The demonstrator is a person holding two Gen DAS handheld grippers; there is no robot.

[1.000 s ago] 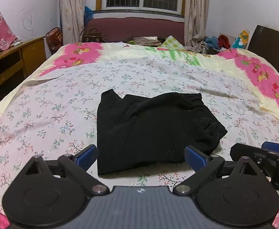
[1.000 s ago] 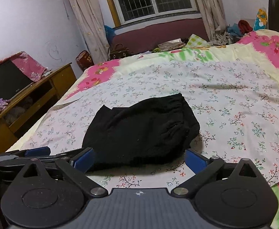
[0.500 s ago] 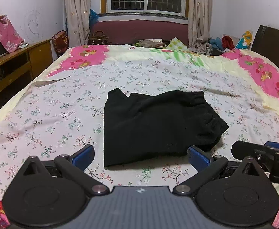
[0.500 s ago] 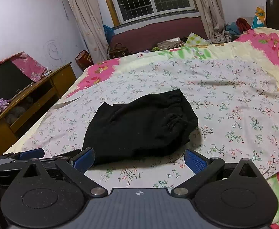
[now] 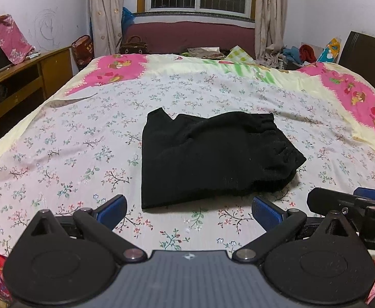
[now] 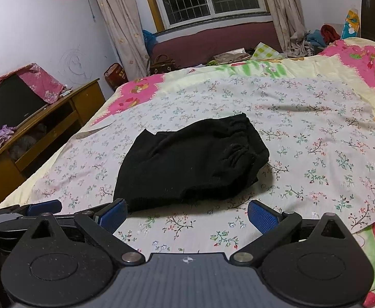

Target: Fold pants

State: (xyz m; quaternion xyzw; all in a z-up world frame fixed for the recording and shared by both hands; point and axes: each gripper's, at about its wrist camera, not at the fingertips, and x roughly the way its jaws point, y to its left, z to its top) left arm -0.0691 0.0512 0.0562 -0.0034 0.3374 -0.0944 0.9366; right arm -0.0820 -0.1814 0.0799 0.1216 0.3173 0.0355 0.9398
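Observation:
The black pants [image 5: 208, 154] lie folded into a compact rectangle on the floral bedsheet [image 5: 72, 148], with the elastic waistband at the right. They also show in the right wrist view [image 6: 192, 161]. My left gripper [image 5: 190, 210] is open and empty, held just short of the pants' near edge. My right gripper [image 6: 187, 215] is open and empty, also short of the near edge. The right gripper's fingers [image 5: 352, 200] show at the right of the left wrist view. The left gripper's fingers [image 6: 43, 208] show at the left of the right wrist view.
A wooden cabinet [image 6: 41, 131] with a covered TV [image 6: 12, 102] stands left of the bed. Bags and clutter [image 5: 136, 43] lie under the window at the far end. A dark headboard [image 5: 367, 59] stands at the right. The bed's near edge is below the grippers.
Both grippers have drawn back from the pants and risen a little, so the pants look smaller and farther. The pants have not moved. Both jaws stay open.

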